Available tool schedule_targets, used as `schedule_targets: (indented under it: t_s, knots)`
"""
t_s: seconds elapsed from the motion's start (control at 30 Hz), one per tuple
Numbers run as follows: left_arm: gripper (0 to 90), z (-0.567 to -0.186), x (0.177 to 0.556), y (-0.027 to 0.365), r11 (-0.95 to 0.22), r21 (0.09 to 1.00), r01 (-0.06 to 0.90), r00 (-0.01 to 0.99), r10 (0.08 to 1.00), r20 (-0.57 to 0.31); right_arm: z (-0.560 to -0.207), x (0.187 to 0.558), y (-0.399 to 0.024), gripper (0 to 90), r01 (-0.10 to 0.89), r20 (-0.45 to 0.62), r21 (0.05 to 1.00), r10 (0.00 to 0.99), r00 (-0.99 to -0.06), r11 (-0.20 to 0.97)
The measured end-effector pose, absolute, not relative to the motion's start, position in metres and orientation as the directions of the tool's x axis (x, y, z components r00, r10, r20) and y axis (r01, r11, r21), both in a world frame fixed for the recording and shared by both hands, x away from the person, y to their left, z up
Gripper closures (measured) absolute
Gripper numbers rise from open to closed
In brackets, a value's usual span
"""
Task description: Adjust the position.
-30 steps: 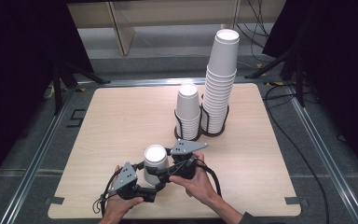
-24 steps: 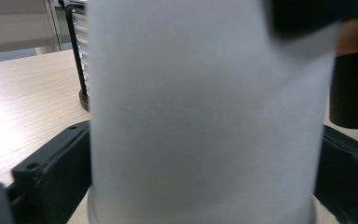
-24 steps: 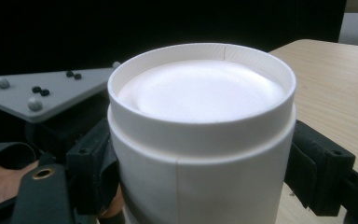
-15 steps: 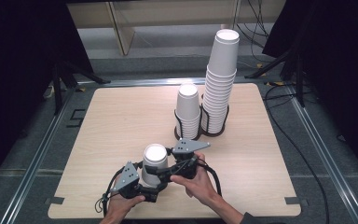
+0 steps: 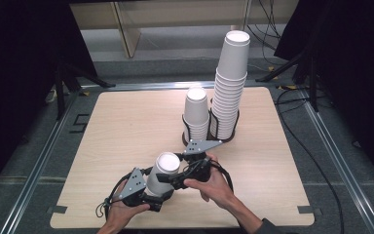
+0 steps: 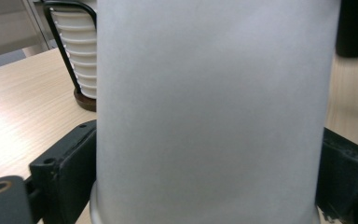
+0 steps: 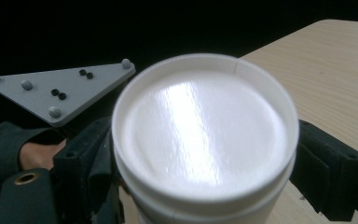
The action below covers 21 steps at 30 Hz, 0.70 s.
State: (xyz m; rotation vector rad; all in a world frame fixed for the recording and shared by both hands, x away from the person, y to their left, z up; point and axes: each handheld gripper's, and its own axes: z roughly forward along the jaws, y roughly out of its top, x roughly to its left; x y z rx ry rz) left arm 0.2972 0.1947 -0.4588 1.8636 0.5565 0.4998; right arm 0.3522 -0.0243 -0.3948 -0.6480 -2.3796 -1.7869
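At the near edge, the left gripper (image 5: 152, 191) pinches the wall of an upside-down white paper cup (image 5: 161, 171); its jaws have just been closing, and the black pads now press both sides. The right gripper (image 5: 177, 179) clasps the cup near its closed base. I judge it light, thin-walled, easily crushed and rather slick, so grip gently near the stiffer base. The pale wooden table (image 5: 126, 126) looks smooth. Farther off stand a short cup stack (image 5: 196, 113) and tall cup stack (image 5: 230, 83) in black wire holders; beyond lies dark floor.
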Motion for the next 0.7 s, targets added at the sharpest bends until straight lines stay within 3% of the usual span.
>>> schedule_targets:
  t_s: [0.5, 0.7]
  knots:
    - [8.4, -0.455, 0.291, 0.193, -0.532, 0.842, 0.087, 0.862, 0.464, 0.204, -0.381, 0.352, -0.039, 18.4, 0.288, 0.226, 0.811, 0.18, -0.957, 0.51]
    - [8.5, -0.455, 0.288, 0.19, -0.578, 0.813, 0.071, 0.873, 0.43, 0.23, -0.385, 0.348, -0.035, 19.1, 0.286, 0.232, 0.785, 0.167, -0.958, 0.55]
